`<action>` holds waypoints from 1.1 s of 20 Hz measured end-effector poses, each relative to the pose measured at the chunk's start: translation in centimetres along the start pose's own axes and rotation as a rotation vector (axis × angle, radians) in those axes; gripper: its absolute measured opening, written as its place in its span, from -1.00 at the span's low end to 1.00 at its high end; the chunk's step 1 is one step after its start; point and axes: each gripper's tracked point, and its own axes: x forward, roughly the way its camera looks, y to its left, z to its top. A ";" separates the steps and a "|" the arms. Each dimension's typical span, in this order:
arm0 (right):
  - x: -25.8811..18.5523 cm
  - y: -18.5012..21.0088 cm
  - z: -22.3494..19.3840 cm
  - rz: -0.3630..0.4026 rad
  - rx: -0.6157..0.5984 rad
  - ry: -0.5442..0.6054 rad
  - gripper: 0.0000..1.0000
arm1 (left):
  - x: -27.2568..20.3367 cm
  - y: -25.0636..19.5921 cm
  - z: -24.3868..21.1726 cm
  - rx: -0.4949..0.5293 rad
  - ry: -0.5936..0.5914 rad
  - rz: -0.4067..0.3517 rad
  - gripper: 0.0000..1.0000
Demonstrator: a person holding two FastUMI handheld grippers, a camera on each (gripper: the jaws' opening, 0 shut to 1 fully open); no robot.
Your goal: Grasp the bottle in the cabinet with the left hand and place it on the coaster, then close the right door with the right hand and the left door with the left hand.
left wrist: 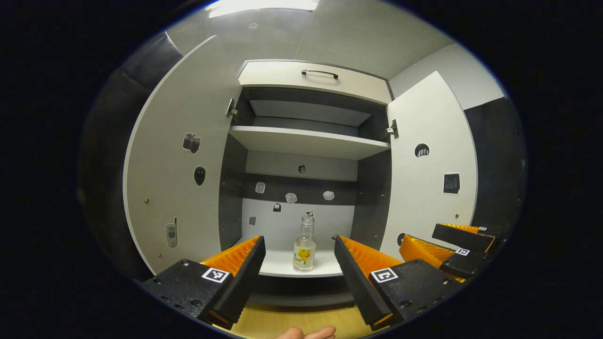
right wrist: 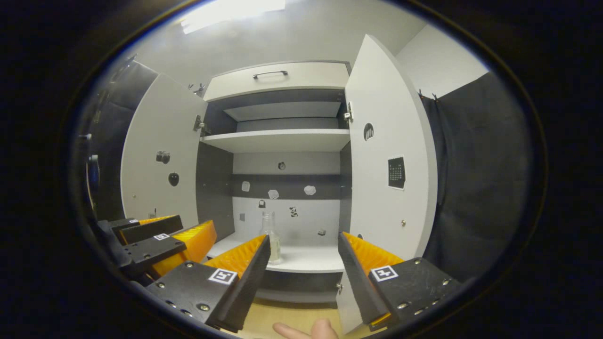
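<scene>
A small clear glass bottle (left wrist: 305, 245) with a yellow label stands upright on the cabinet's bottom shelf (left wrist: 287, 266), near its front edge. My left gripper (left wrist: 297, 249) is open in front of the cabinet, the bottle framed between its fingers but farther off. In the right gripper view the bottle (right wrist: 271, 235) shows partly behind one finger of my right gripper (right wrist: 304, 249), which is open and holds nothing. Both cabinet doors stand open: the left door (left wrist: 181, 160) and the right door (left wrist: 431, 169). The other gripper (left wrist: 454, 247) shows at the right of the left gripper view.
A middle shelf (left wrist: 308, 141) and a closed top drawer with a dark handle (left wrist: 320, 73) sit above. Small stickers dot the back panel and door insides. A wooden surface (left wrist: 282, 320) lies below, with fingertips (left wrist: 306, 333) at the bottom edge. Black cloth hangs at the right (right wrist: 476, 179).
</scene>
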 end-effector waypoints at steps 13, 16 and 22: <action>-1.7 -2.1 0.5 -0.060 -0.035 -0.013 0.77 | 9.9 0.0 -4.4 -0.010 0.057 -0.056 0.87; -2.6 -3.6 0.8 -0.110 -0.056 -0.027 0.77 | 13.8 0.1 -6.9 -0.004 0.107 -0.058 0.88; -4.3 -6.7 1.3 -0.235 -0.070 -0.040 0.76 | 20.7 -0.6 -10.8 0.018 0.167 -0.072 0.88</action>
